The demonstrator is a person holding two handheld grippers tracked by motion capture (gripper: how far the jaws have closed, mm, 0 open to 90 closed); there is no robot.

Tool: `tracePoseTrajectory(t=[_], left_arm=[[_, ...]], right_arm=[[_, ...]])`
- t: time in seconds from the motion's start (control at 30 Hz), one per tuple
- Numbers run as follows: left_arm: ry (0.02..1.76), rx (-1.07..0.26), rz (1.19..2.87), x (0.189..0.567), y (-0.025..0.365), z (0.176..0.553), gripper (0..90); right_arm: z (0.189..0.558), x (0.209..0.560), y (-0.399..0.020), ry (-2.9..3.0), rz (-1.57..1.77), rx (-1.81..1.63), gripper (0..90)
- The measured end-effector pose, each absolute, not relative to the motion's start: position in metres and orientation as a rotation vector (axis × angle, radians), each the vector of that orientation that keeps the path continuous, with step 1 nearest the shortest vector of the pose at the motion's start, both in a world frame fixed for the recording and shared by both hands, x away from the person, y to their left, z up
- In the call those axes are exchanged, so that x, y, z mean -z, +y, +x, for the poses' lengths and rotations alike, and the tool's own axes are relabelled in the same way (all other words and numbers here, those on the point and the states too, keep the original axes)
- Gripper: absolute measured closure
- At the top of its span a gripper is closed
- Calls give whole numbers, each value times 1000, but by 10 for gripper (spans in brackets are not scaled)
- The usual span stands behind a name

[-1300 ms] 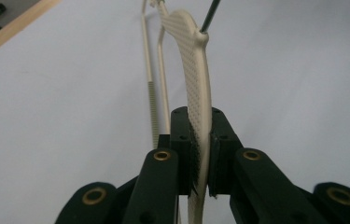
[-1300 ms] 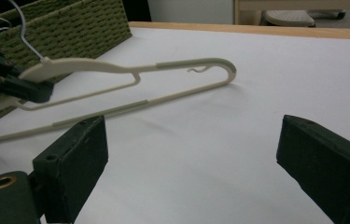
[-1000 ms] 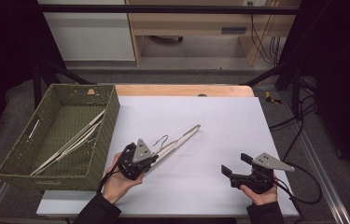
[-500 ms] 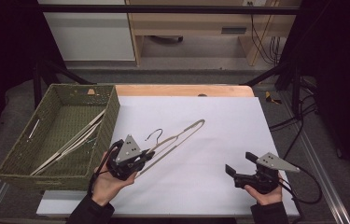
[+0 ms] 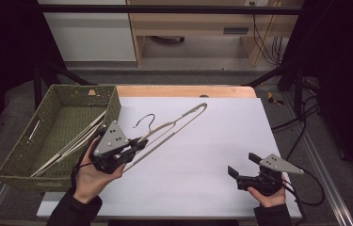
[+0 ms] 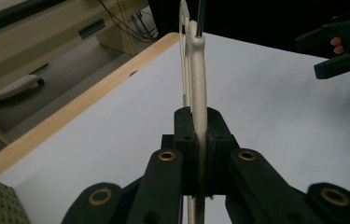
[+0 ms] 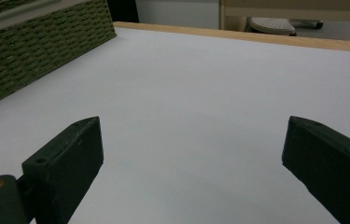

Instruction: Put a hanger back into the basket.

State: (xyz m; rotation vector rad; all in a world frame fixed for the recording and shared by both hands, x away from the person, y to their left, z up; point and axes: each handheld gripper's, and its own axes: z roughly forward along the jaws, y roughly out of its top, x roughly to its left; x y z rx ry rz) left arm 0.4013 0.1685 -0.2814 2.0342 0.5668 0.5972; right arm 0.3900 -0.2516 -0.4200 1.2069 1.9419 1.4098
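My left gripper (image 5: 139,141) is shut on a cream clothes hanger (image 5: 179,121), which hangs in the air above the left part of the white table (image 5: 212,141). The hanger's dark metal hook (image 5: 146,120) points up and back. In the left gripper view the jaws (image 6: 199,135) pinch the hanger's pale bar (image 6: 197,70). At the table's front right my right gripper (image 5: 242,165) stands open with nothing between its fingers (image 7: 65,158), low over the bare white surface.
A green woven basket (image 5: 28,150) stands at the table's left edge with more pale hangers (image 5: 77,141) lying inside. A wooden strip (image 5: 183,91) runs along the table's far edge. Behind it are furniture and cables on the floor.
My left gripper has lifted the hanger off the table and carried it a little leftward toward the basket. The right gripper has stayed where it was.
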Motion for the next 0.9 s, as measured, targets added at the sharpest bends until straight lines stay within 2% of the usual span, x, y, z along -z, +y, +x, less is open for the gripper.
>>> tracePoseTrajectory(t=[0.47, 0.9], left_arm=[[551, -647, 2004, 224, 211, 406, 859], [636, -661, 1988, 213, 264, 437, 859]], right_arm=[[389, 419, -254, 1947, 1189, -1395, 38], [390, 419, -254, 1954, 1179, -1390, 37]])
